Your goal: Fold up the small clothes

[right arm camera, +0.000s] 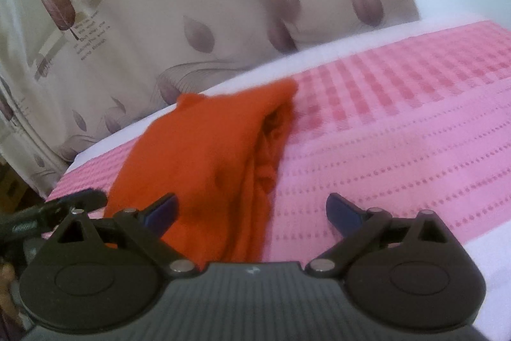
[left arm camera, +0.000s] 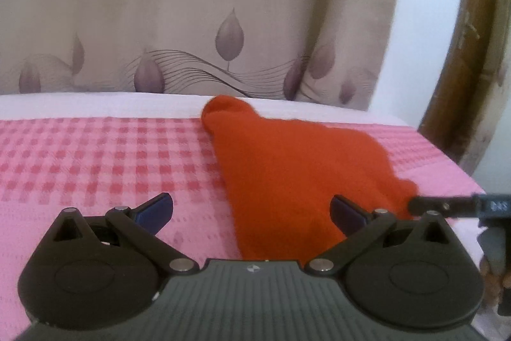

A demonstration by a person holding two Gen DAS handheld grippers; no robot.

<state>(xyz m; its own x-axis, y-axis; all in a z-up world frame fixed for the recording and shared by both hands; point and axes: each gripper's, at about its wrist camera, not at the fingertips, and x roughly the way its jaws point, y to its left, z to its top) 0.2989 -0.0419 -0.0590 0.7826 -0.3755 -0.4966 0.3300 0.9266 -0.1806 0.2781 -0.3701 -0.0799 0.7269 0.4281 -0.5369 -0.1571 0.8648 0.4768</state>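
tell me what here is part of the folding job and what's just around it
Part of the job:
- orange garment, lying folded on the cloth
- left gripper, jaws open
- right gripper, jaws open
- pink checked cloth it lies on

Just around:
- leaf-print curtain
- brown wooden frame at the edge of the left wrist view

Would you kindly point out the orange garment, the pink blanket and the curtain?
orange garment (left arm camera: 287, 168): left wrist view, middle of the cloth.
pink blanket (left arm camera: 95, 155): left wrist view, checked part.
curtain (right arm camera: 153, 21): right wrist view, a printed fold.
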